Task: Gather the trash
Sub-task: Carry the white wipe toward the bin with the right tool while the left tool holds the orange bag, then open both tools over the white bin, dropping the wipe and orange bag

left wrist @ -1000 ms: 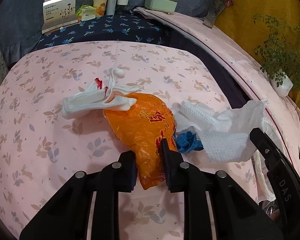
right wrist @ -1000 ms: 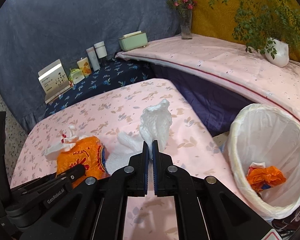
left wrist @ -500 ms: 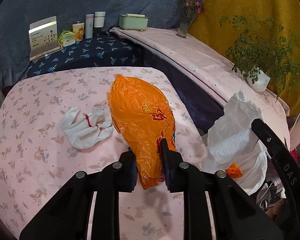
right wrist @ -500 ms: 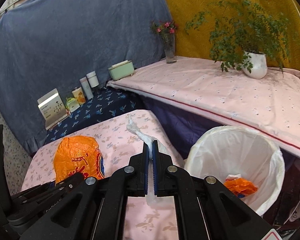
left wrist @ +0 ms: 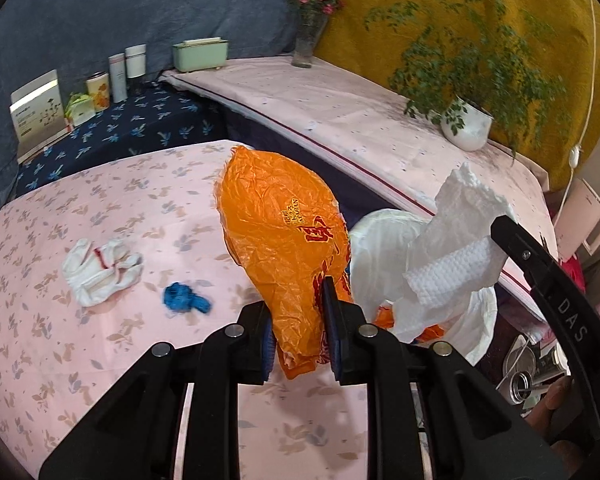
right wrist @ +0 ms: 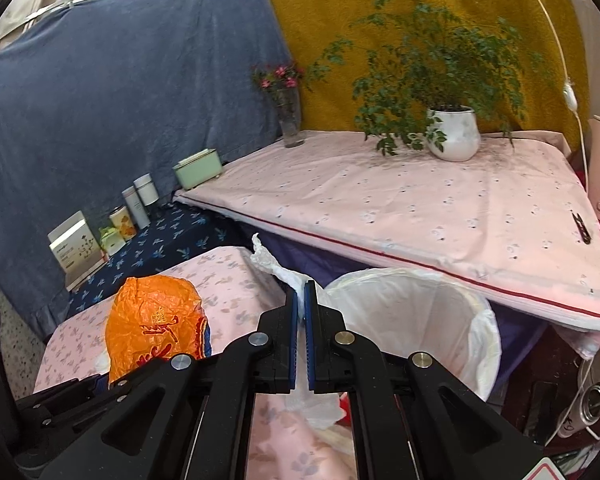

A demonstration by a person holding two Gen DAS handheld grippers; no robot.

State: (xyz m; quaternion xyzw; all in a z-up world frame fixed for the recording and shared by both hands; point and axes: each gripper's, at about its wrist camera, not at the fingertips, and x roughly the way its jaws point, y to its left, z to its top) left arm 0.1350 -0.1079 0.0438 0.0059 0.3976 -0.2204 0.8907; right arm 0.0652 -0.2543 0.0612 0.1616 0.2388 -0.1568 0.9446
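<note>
Halfway-ish, I'd say. My left gripper has its jaws clamped on the orange bag, lifted off the table just beside the bin. My right gripper is pinched on the white paper towel, right at the bin's rim. Neither's dropped yet. Farther from the bin, a blue scrap and a white tissue lie on the pink table, so I'd guess those come after.

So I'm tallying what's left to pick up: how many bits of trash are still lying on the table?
2: a crumpled white tissue near the table's left side and a small blue scrap just right of it. The grippers may hide more.
</note>
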